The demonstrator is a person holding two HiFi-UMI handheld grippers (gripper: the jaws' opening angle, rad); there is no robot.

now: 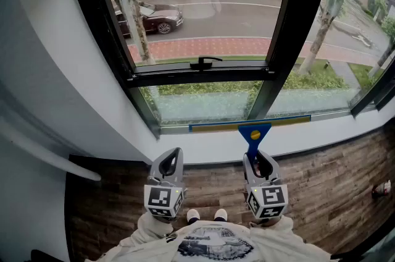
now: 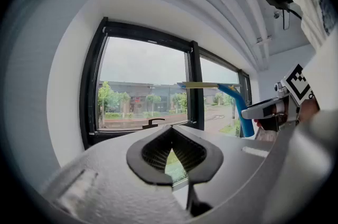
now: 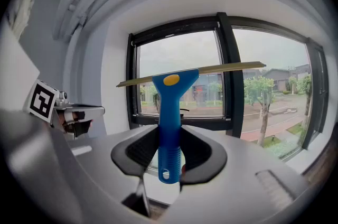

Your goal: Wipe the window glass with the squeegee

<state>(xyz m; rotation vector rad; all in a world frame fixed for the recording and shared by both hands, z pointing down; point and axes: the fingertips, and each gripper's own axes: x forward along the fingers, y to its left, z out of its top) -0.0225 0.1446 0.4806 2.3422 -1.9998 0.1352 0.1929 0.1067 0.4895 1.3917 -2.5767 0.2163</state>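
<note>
- Squeegee of blue plastic with a thin yellowish blade: it sits at the foot of the window glass, just above the white sill.
- Its blade runs level, left to right, along the lower edge of the pane. It spans the black upright frame bar.
- Its ribbed handle stands square to the blade and points back from the window towards the person. The blade end is nearest the glass.
- Right gripper: its jaws are closed on the handle's lower part, and the hanging hole shows just below the pads.
- Left gripper: its jaws are drawn together with nothing between them. It hangs over the dark wooden floor, beside the right gripper but apart from it, and clear of the squeegee.
</note>
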